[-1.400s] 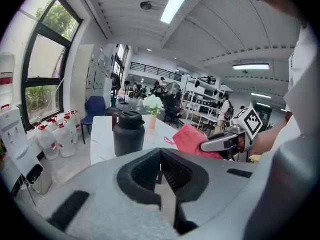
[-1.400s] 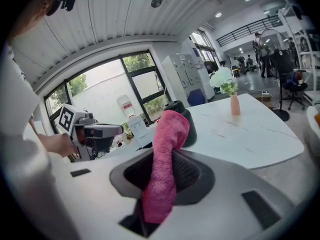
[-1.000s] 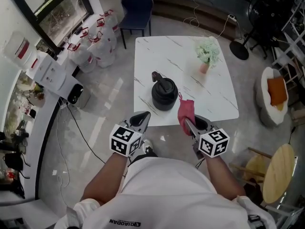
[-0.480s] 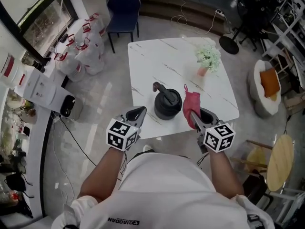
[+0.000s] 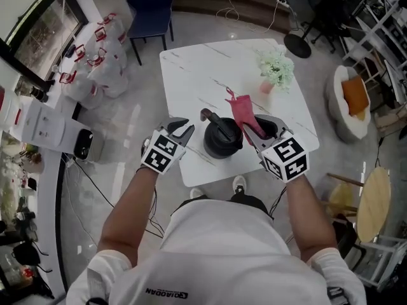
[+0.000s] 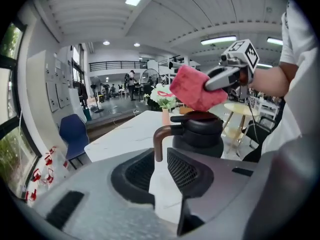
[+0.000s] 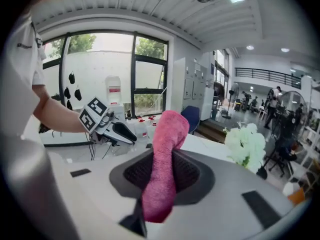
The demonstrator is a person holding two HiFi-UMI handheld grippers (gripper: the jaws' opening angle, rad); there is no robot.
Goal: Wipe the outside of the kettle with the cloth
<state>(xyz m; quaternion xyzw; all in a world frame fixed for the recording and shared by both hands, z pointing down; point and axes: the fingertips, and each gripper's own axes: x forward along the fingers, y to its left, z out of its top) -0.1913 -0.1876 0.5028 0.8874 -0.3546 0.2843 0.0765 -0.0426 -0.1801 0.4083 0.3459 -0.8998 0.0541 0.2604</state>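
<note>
Left gripper (image 5: 184, 129) and right gripper (image 5: 252, 127) flank the black round kettle (image 5: 222, 142) on the white marble table (image 5: 210, 75).
The left gripper's jaws have just been opening and stand a little apart with nothing between them; the kettle's brown curved handle (image 6: 158, 143) is just ahead of their tips. The right gripper is clamped on a pink terry cloth (image 5: 240, 109), which sticks out ahead of it, close above the kettle's lid.

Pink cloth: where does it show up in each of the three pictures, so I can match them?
Head view: the cloth stands right of centre, at the right edge of the kettle.
Left gripper view: cloth upper right of centre, above the kettle's lid.
Right gripper view: cloth dead centre, between the jaws.
Shared landmark: the white-flowered plant, in all three.
</note>
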